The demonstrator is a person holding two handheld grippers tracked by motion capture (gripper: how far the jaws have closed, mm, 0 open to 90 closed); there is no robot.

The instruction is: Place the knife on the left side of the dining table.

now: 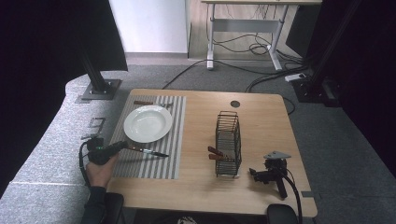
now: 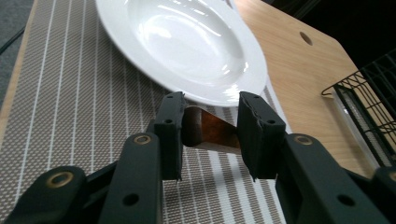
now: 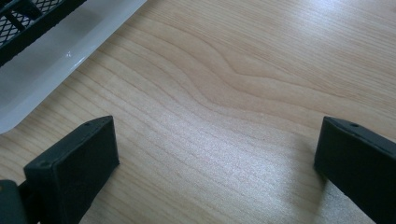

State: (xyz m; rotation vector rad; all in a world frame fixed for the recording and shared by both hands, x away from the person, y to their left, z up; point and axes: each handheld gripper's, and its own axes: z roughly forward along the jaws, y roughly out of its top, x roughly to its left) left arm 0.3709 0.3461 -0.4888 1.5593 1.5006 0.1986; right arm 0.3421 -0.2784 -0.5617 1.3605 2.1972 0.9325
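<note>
Jaws of the left gripper (image 2: 210, 135) pinch the brown wooden handle of a slim, stiff, light knife (image 1: 148, 151) beside the white ceramic plate (image 1: 147, 123), sensibly away from its blade, while the right gripper (image 3: 215, 163) rests wide apart on the table (image 1: 261, 116).

a wooden table (image 1: 261, 121) stands on grey carpet (image 1: 46, 140), a round hole (image 1: 235, 103) near its twelve o'clock edge. beyond it, at twelve o'clock, a white-legged desk (image 1: 243, 23) rises over loose black cables (image 1: 252, 46). a black metal post (image 1: 95, 77) is bolted to the floor at ten o'clock, and dark curtains (image 1: 32, 56) hang at nine and three.
</note>
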